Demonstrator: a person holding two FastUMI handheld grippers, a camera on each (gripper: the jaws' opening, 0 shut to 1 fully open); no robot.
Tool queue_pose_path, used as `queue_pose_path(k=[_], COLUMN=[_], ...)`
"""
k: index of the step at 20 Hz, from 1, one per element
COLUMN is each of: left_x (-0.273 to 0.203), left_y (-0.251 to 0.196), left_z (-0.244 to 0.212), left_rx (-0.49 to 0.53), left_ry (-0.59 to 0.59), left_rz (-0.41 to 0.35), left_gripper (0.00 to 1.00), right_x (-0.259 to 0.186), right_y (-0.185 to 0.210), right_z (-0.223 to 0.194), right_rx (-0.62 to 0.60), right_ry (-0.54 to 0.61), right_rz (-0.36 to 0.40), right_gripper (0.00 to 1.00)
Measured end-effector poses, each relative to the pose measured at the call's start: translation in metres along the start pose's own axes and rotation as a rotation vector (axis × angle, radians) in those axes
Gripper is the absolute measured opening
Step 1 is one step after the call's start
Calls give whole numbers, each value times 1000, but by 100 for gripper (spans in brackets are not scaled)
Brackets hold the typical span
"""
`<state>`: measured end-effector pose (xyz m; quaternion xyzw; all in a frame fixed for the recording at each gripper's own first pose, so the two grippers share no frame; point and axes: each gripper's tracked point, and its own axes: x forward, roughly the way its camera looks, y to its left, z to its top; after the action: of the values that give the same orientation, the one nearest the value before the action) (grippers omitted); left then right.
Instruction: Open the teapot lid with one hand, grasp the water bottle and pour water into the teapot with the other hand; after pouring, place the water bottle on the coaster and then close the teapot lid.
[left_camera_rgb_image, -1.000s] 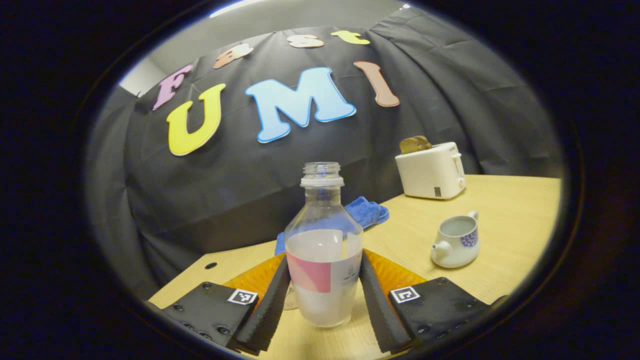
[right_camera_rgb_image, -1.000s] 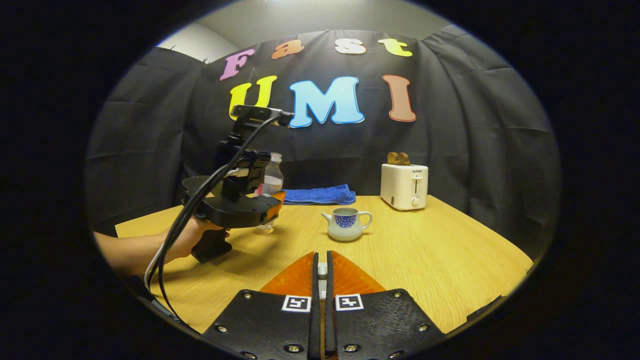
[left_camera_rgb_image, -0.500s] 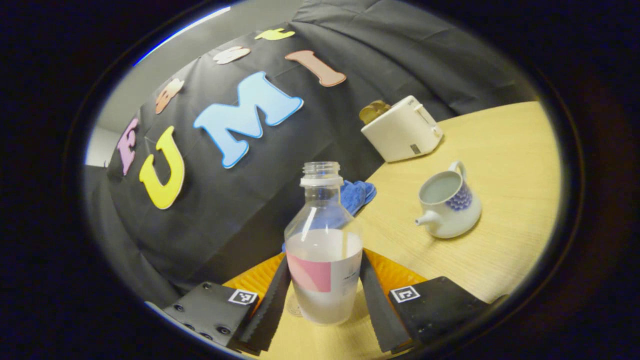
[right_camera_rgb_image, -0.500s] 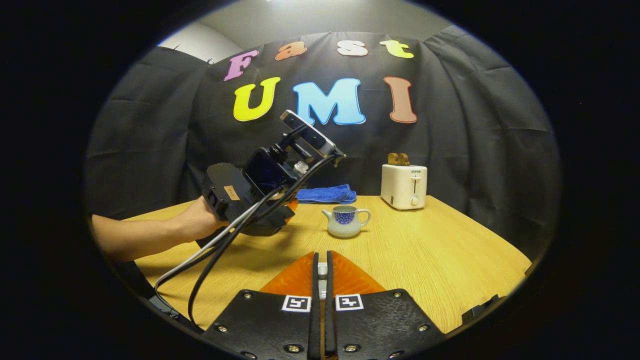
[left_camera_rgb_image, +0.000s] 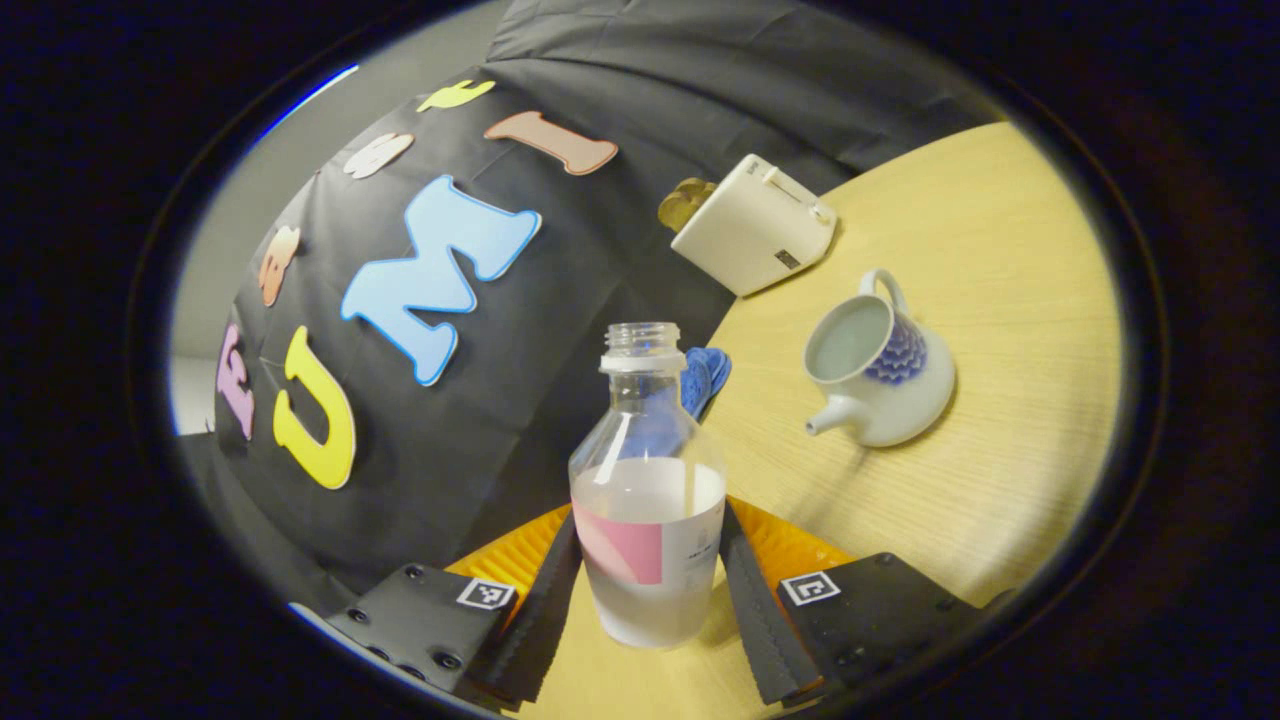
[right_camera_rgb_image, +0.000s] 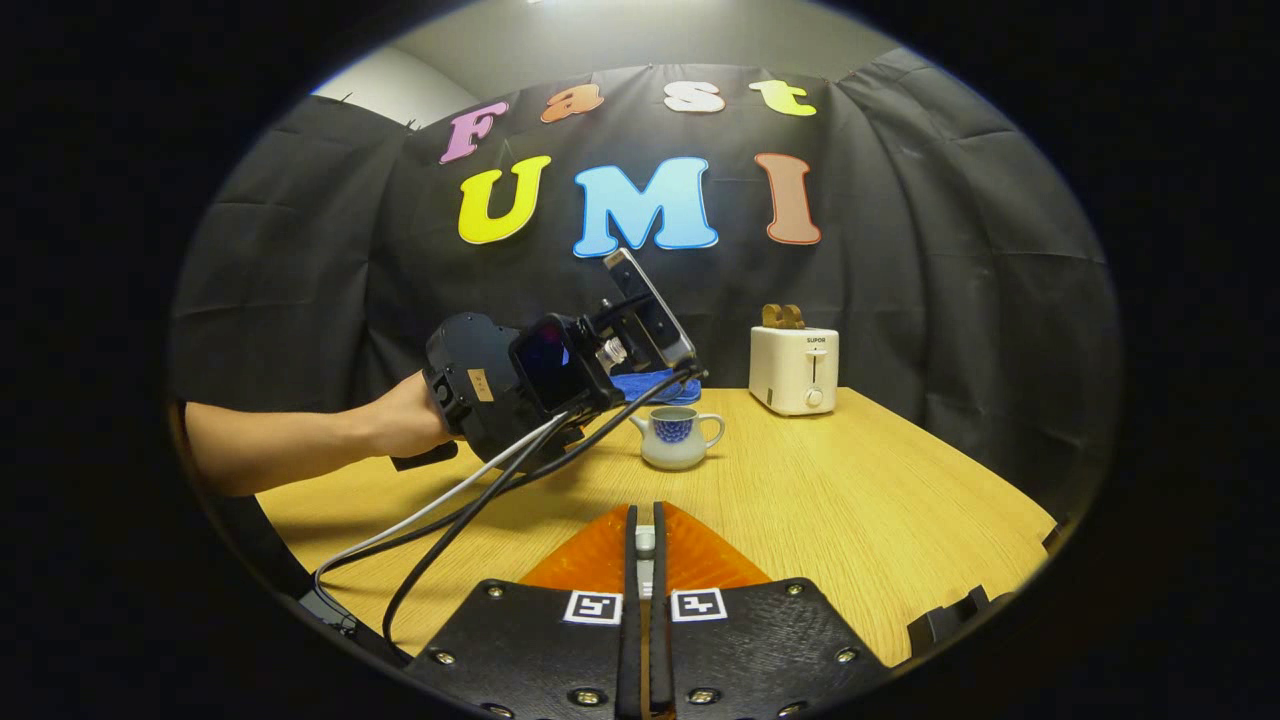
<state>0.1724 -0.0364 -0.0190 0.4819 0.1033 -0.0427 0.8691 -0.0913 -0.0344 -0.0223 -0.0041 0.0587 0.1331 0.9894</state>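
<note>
As held now: left claw (left_camera_rgb_image: 648, 590) clamped on water bottle (left_camera_rgb_image: 648, 500); tilted
Teapot (left_camera_rgb_image: 872, 368): lidless, beyond bottle's mouth, rightward
Right claw (right_camera_rgb_image: 645, 560): pressed closed, contents unclear, farther from teapot

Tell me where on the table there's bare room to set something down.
Bare wood lies on the table between the teapot and the right gripper, and out to the right edge in front of the toaster. Crowded: the back left, with the blue towel, the water bottle and the left gripper.

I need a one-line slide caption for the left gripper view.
Left gripper grips an uncapped water bottle, tilted toward the open teapot on the wooden table.
</note>
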Motion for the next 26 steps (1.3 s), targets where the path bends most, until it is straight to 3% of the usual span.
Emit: queue_pose_path(k=[6,15,21,26], left_x=[8,9,7,9], left_y=[-12,-22,-18,-18], left_z=[8,13,17,18], left_rx=[186,311,475,549], left_ry=[19,42,59,70], left_rz=[-24,-36,-19,-24], left_gripper=[87,87,87,87], right_x=[1,1,1,1], right_y=[-6,-12,-14,-17], right_z=[-5,-8,-10,-7], right_rx=[18,31,35,47], right_ry=[8,18,23,13], right_rz=[-8,-15,-16,-20], right_gripper=[4,4,4,4])
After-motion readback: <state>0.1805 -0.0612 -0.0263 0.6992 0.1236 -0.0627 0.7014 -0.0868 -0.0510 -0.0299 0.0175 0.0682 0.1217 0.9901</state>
